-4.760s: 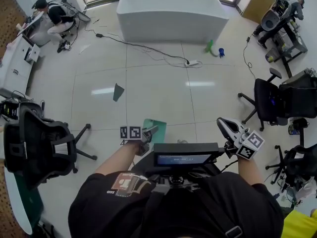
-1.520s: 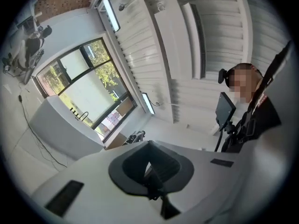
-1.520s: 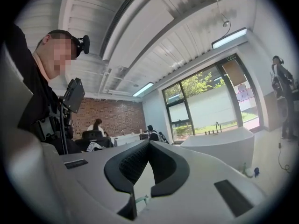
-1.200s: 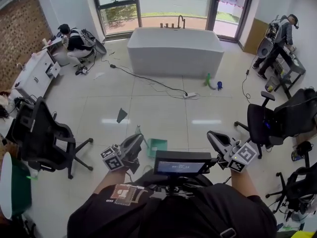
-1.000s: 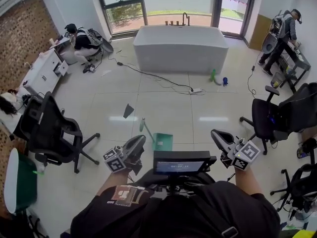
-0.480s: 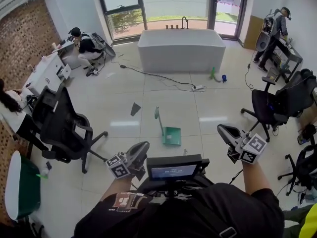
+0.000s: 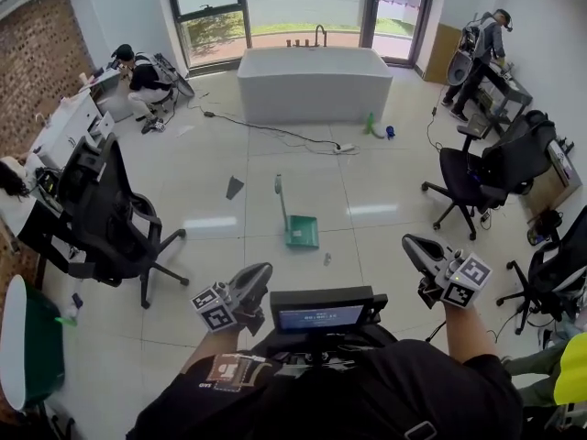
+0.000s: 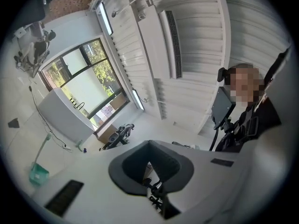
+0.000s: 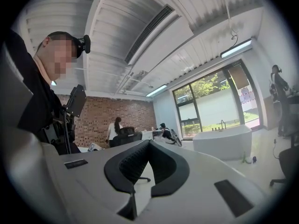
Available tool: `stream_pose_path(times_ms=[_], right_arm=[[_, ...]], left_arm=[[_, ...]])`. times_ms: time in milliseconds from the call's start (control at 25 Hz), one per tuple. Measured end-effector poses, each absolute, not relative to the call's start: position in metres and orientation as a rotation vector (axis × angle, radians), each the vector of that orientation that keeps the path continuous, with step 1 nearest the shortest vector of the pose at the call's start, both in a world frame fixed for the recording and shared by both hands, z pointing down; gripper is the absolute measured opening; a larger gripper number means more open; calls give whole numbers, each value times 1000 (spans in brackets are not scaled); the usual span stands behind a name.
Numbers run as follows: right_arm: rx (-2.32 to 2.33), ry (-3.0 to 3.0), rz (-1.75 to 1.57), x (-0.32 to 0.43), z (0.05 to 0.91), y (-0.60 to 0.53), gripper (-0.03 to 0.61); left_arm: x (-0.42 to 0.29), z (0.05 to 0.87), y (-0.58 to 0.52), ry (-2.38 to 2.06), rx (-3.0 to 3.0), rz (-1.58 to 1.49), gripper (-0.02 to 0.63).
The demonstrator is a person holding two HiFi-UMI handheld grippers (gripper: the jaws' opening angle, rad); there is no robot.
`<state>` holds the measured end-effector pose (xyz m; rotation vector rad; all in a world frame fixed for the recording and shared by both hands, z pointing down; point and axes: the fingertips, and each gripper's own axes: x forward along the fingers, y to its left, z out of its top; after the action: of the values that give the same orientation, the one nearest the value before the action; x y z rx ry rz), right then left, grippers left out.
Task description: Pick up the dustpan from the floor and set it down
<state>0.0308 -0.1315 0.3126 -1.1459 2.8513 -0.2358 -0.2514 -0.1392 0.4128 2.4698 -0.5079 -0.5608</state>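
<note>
The green dustpan [image 7: 300,232] rests on the tiled floor in the head view, its long handle [image 7: 280,195] sticking up. It also appears small at the lower left of the left gripper view, dustpan [image 8: 37,172]. My left gripper [image 7: 255,276] is held near my body, well short of the dustpan, jaws shut and empty. My right gripper [image 7: 413,246] hangs at the right, also shut with nothing in it. In the gripper views the left gripper [image 8: 150,147] and right gripper [image 9: 148,144] show their pads meeting at the tips.
A white bathtub [image 7: 315,82] stands at the far wall with a cable [image 7: 275,134] running from it. Office chairs stand at left [image 7: 105,214] and right [image 7: 477,177]. A dark scrap [image 7: 235,187] and a green bottle [image 7: 371,125] lie on the floor. People work at the room's edges.
The dustpan, close to my left gripper earlier, now stands farther off on the floor as I have backed away. Both grippers stay shut near my body.
</note>
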Motion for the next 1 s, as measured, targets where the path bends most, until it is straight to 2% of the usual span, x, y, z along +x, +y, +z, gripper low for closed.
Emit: stream_pose_path(times_ms=[120,480,600,760,1000], right_arm=[[-1145,2861,-225,60,316,-53,9],[-1053,2903,-303,236,383,188,9],[-1022,2882,-375,270,386,246,9],[-1007,2880,-335,254,373,325,9],[-998,2885,-237,141,353,463,9]], left_arm=[[-215,412,-66,-480,2486,-557,8],[-20,434,162,-540,2446,-558,8],[15,424,229,-562,2417,-556,8],[-11,415,317,-599,2444,-553,8],[-131,414,459,-637,2480,-580,8]])
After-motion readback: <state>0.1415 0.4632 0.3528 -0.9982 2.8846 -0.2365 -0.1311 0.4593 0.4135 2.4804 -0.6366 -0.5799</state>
